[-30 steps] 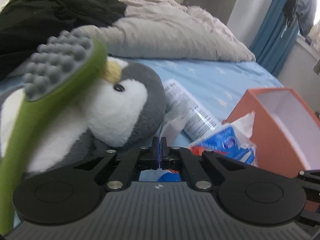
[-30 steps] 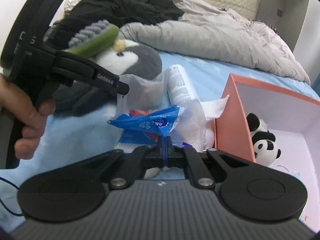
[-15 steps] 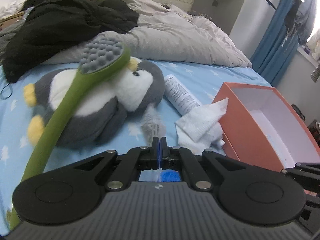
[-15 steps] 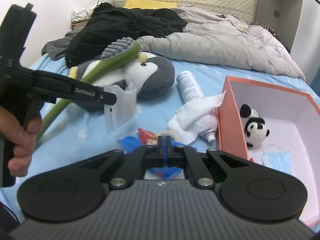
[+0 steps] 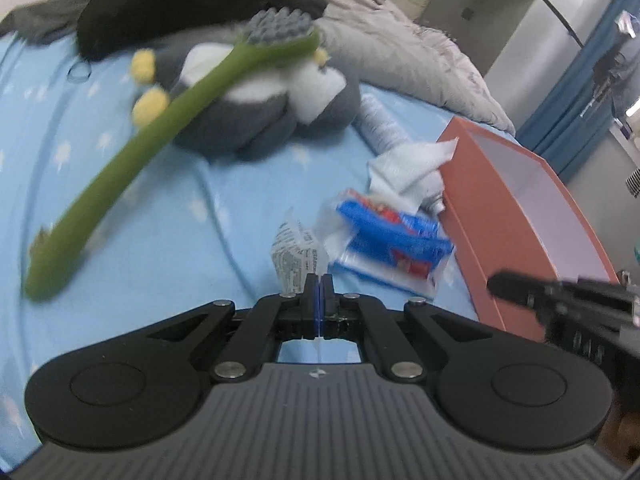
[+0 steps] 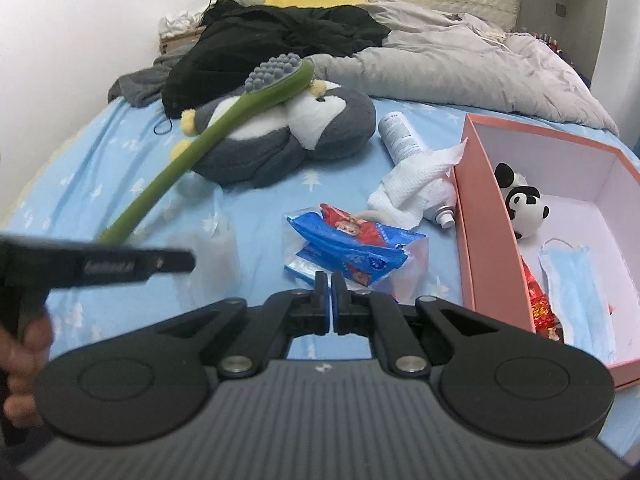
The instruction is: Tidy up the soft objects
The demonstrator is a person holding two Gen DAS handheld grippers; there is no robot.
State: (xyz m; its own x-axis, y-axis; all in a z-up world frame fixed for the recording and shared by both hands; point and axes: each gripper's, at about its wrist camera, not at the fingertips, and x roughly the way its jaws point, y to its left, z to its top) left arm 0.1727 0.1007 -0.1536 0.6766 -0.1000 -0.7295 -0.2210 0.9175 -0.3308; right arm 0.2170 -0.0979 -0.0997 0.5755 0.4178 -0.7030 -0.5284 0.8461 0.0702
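A grey and white penguin plush (image 6: 288, 136) lies on the blue bed sheet, with a green long-handled brush (image 6: 208, 148) leaning across it. A blue and red packet (image 6: 352, 248) in clear wrap lies just ahead of my right gripper (image 6: 329, 280), which is shut and holds nothing I can see. My left gripper (image 5: 318, 282) is shut on a thin clear printed wrapper (image 5: 296, 256). The orange box (image 6: 476, 216) at the right holds a panda plush (image 6: 520, 204) and a blue face mask (image 6: 576, 280).
A white spray can (image 6: 404, 136) and a crumpled white tissue (image 6: 416, 184) lie beside the box. A black jacket (image 6: 280, 36) and a grey duvet (image 6: 460, 68) are piled at the head of the bed. My left gripper also shows at the left of the right wrist view (image 6: 120, 266).
Both grippers have drawn back from the pile. The blue packet, held up a second ago, now lies on the sheet. The left gripper keeps the clear wrapper.
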